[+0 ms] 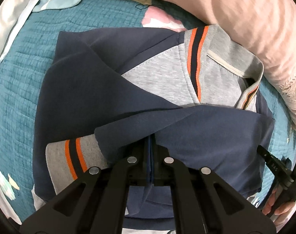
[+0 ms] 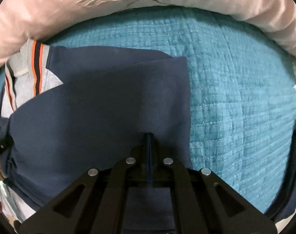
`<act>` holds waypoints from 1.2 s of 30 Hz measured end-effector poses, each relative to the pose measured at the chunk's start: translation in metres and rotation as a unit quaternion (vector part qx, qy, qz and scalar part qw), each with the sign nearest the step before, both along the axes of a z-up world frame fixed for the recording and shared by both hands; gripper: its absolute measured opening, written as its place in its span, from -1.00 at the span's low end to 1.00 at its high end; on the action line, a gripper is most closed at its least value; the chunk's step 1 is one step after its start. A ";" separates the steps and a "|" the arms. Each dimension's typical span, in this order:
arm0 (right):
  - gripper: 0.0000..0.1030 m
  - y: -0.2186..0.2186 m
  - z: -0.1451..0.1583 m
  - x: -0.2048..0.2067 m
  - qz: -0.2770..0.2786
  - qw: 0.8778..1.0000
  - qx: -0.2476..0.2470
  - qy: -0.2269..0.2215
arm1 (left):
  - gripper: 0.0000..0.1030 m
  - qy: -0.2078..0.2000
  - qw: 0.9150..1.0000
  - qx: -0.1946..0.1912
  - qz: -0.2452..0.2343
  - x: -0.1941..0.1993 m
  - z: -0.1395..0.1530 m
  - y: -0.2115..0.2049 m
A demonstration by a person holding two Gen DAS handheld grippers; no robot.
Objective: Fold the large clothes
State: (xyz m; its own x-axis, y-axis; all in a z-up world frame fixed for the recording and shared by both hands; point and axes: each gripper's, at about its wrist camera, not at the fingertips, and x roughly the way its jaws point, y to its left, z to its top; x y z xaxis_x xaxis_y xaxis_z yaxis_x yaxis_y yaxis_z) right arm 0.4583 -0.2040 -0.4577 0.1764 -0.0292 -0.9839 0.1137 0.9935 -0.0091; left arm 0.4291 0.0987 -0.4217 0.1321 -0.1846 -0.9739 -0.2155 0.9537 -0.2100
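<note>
The navy jacket (image 1: 85, 89) lies on the teal quilted bedspread (image 1: 17, 89), its grey collar with orange and navy stripes (image 1: 194, 58) just beside the pink pillow (image 1: 245, 19). One sleeve is folded across the body, with its striped grey cuff (image 1: 69, 156) on the side of the jacket away from the pillow.

The left hand-held gripper (image 1: 151, 156) is closed tight on a fold of the navy hem. The right hand-held gripper (image 2: 149, 152) is likewise clamped on navy cloth, near the jacket's side edge (image 2: 187, 101). In the left view, the right tool shows at the hem corner (image 1: 273, 167). My reading is that both hold the bottom edge, ready to bring it toward the collar.

The risks as I judge them:
- If the two grips travel unevenly, the hem would land skewed against the collar.
- The folded sleeve lies loose, so dragging the hem over it could pull it out of place or bunch it underneath.
- The collar lies close to the pillow, so carrying too far would push the cloth against the pillow and rumple it.
- Each grip looks like only a thin pinch, and the smooth fabric might slip out mid-lift.
</note>
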 end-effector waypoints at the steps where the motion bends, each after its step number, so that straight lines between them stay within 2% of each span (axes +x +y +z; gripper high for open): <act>1: -1.00 0.000 -0.001 0.001 -0.003 1.000 0.005 0.000 | -0.94 0.000 1.000 -0.001 0.000 0.001 0.000 0.001; 4: -1.00 -0.004 -0.003 0.004 -0.014 0.999 0.029 -0.001 | -0.94 -0.001 1.000 -0.002 -0.001 0.004 -0.005 -0.002; 9: -1.00 -0.004 -0.003 0.000 -0.014 0.999 0.040 -0.002 | -0.94 -0.001 1.000 -0.007 0.007 0.004 -0.007 -0.002; 12: -1.00 -0.005 0.002 0.001 -0.014 0.999 0.036 -0.002 | -0.94 -0.002 1.000 0.004 0.000 0.002 -0.004 -0.005; 15: -0.88 -0.016 0.016 -0.009 -0.026 0.998 0.057 -0.015 | -0.94 -0.008 0.999 0.027 -0.027 -0.001 0.006 -0.014; 17: -0.51 -0.028 0.020 -0.014 -0.031 0.995 0.091 -0.020 | -0.82 -0.009 0.999 0.011 -0.037 -0.003 0.013 -0.016; 18: -0.19 -0.031 0.024 -0.015 -0.037 0.994 0.105 -0.024 | -0.68 -0.013 0.999 -0.008 -0.030 -0.005 0.018 -0.014; 19: -0.11 -0.034 0.027 -0.015 -0.044 0.993 0.105 -0.028 | -0.51 -0.017 0.999 -0.023 -0.020 -0.005 0.023 -0.010; 21: -0.11 -0.044 0.036 -0.014 -0.058 0.992 0.108 -0.042 | -0.46 -0.024 0.999 -0.037 -0.020 -0.003 0.030 -0.004; 23: -0.07 -0.050 0.044 -0.009 -0.062 0.990 0.115 -0.045 | -0.46 -0.024 0.999 -0.035 -0.024 0.000 0.036 0.001; 25: 0.09 -0.058 0.053 -0.002 -0.073 0.991 0.106 -0.046 | -0.45 -0.027 0.999 -0.033 -0.021 0.006 0.040 0.009; 26: 0.09 -0.061 0.057 0.002 -0.074 0.990 0.108 -0.050 | -0.44 -0.028 0.999 -0.034 -0.018 0.010 0.040 0.014; 27: 0.09 -0.064 0.061 0.007 -0.074 0.990 0.110 -0.050 | -0.33 -0.029 0.999 -0.040 -0.012 0.015 0.040 0.022; 28: 0.09 -0.067 0.064 0.012 -0.073 0.990 0.110 -0.050 | -0.09 -0.031 0.999 -0.034 -0.008 0.021 0.041 0.030; 29: 0.09 -0.069 0.067 0.017 -0.072 0.990 0.113 -0.051 | -0.02 -0.035 0.999 -0.019 -0.005 0.026 0.041 0.037; 32: 0.09 -0.077 0.066 0.037 -0.066 0.990 0.113 -0.050 | -0.02 -0.023 1.000 0.000 0.001 0.046 0.034 0.062; 36: 0.09 -0.081 0.046 0.053 -0.063 0.992 0.104 -0.030 | -0.02 -0.006 0.999 -0.019 0.028 0.064 0.021 0.093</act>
State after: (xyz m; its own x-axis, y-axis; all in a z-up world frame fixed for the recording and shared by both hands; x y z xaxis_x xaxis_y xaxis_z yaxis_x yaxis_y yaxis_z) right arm 0.5112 -0.2852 -0.4115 0.2419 0.1477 -0.9590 0.2320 0.9509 0.2049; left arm 0.4934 0.1914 -0.4008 0.1555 -0.2143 -0.9643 -0.2645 0.9315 -0.2497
